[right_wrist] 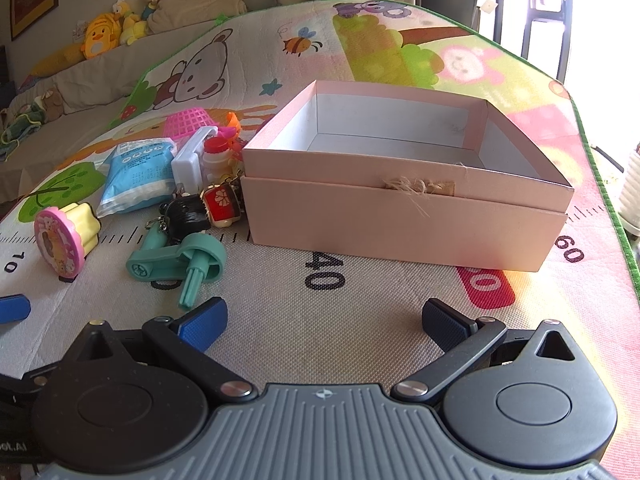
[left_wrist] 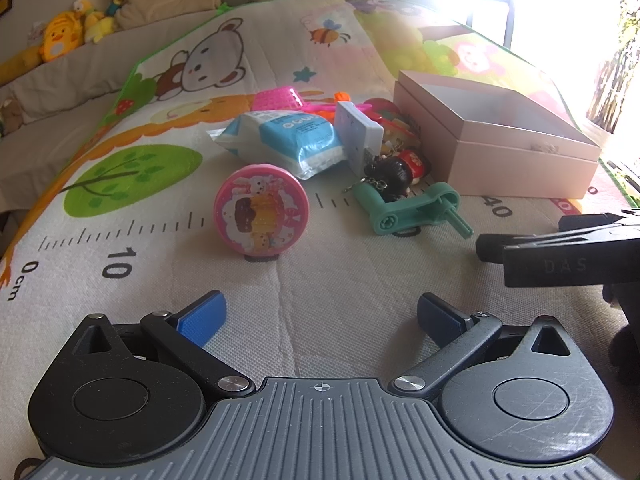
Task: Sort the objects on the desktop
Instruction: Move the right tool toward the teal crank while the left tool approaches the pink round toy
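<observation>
Nearest, the left gripper (left_wrist: pixel 322 320) hovers low over the printed play mat (left_wrist: pixel 340 280) with its blue-padded fingers spread wide and nothing between them. The right gripper (right_wrist: pixel 324 322) is likewise released and empty above the mat's near edge, where bare woven surface lies ahead of both. In the left wrist view, the right tool's black body at the right edge carries the raised letters "DAS".

A ruler strip printed along the mat reads "0cm", "10", "40" and "60".

Beyond it, the round pink cartoon-printed tub (left_wrist: pixel 261 215) lies on its side near the "10" mark. Beside it to the right sits the teal plastic crank handle (right_wrist: pixel 176 261), touching a black-haired doll keychain (right_wrist: pixel 188 212). Behind these lie a blue-and-white sachet (left_wrist: pixel 288 142), whose print is too small to read, a white wall socket (right_wrist: pixel 191 161) and a pink mesh scoop (left_wrist: pixel 280 98).

The open pink cardboard box (right_wrist: pixel 400 220) stands at the mat's right side behind the "40" mark, just beside the clutter, with room in front of it.
</observation>
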Tool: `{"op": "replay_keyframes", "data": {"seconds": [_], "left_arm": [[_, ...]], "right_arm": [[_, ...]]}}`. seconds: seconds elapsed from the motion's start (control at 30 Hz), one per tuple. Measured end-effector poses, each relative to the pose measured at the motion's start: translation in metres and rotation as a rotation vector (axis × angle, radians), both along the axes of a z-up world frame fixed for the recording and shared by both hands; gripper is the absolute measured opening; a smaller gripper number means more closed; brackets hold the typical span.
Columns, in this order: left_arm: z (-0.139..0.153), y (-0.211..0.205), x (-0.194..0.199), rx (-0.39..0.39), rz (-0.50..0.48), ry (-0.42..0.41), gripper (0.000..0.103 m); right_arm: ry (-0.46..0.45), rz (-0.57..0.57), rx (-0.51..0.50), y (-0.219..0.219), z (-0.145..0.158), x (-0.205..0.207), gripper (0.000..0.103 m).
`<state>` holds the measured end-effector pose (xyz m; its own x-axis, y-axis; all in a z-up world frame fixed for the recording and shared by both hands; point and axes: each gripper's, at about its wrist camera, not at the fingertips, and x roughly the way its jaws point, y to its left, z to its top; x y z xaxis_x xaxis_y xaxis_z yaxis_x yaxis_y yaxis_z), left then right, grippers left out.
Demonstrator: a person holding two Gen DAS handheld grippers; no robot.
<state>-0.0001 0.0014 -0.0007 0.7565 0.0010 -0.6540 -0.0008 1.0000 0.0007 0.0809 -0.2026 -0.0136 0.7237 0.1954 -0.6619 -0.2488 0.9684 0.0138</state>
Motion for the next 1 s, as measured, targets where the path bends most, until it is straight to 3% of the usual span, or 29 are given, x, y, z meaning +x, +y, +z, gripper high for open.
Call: {"op": "replay_keyframes", "data": {"seconds": [0.23, 0.67, 0.77, 1.0], "left_arm": [[-0.001, -0.006, 0.001, 0.006, -0.002, 0.010, 0.103], [0.007, -0.002, -0.005, -0.022, -0.024, 0.028, 0.103], [0.012, -0.001, -0.012, -0.010, -0.040, 0.013, 0.103], [0.026, 0.013, 0.003, 0.010, 0.023, -0.026, 0.103]], "right_arm": [[0.047, 0.034, -0.008, -0.012, 0.005, -0.028, 0.103], [0.054, 0.042, 0.014, -0.016, 0.006, -0.031, 0.103], [0.031, 0.038, 0.062, -0.024, 0.012, -0.037, 0.103], [-0.081, 0.007, 0.068, -0.027, 0.025, -0.045, 0.103]]}}
